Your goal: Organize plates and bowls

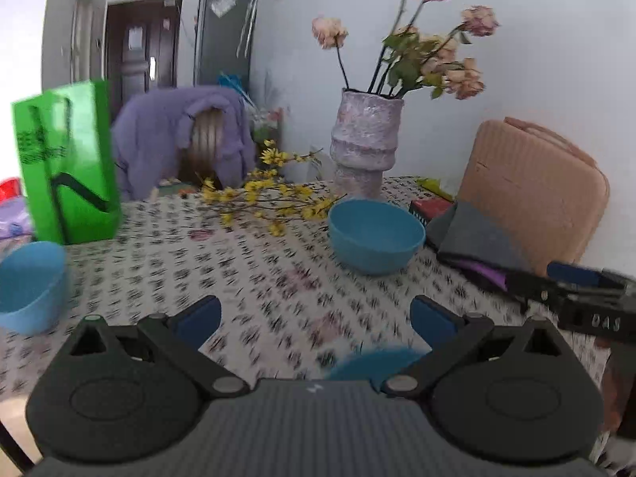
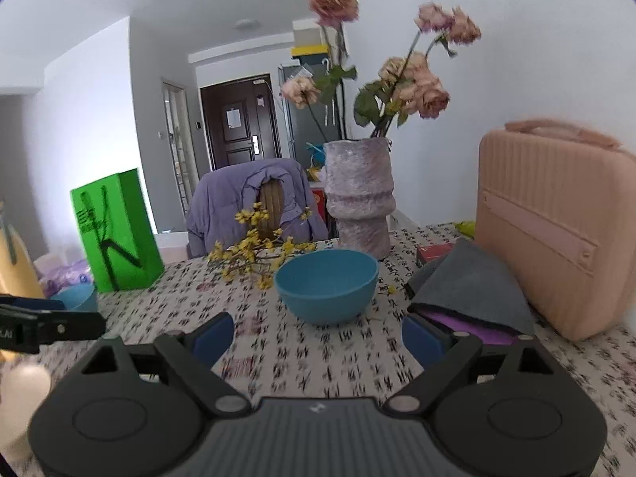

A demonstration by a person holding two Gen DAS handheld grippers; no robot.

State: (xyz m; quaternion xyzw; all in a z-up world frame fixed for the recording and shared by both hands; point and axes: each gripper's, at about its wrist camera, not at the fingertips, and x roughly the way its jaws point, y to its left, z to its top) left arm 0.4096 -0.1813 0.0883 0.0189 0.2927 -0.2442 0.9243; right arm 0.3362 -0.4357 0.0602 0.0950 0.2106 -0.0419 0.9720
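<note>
Left wrist view, left to right: green bag (image 1: 67, 163) at left of frame, dark print on it, too blurred to read. Light blue bowl (image 1: 30, 286) at lower left, on the table edge below the bag. My left gripper (image 1: 316, 318) at bottom centre, jaws wide apart, nothing between the pads. A blue blur (image 1: 369, 361) sits just above the gripper body; can't tell what it is. Second bowl (image 1: 375, 236) at centre right, upright on the tablecloth (image 1: 238, 270), just in front of the vase (image 1: 365, 143). Yellow sprigs (image 1: 270, 194) lie left of that bowl. Grey cloth (image 1: 473, 230) right of it, pink case (image 1: 532, 183) behind. My right gripper comes in at the right edge, white letters on its side read roughly "DAS", blurred.

Right wrist view, left to right: left gripper's tip at left edge, lettering partly cut off, unreadable. Bag at middle left, print again illegible; a blue bowl rim shows below it. My right gripper (image 2: 318, 338) at bottom centre, jaws spread wide, empty. The bowl stands straight ahead at centre frame, vase right behind it. Cloth and case at right. Small logo on each gripper body, no readable text.
</note>
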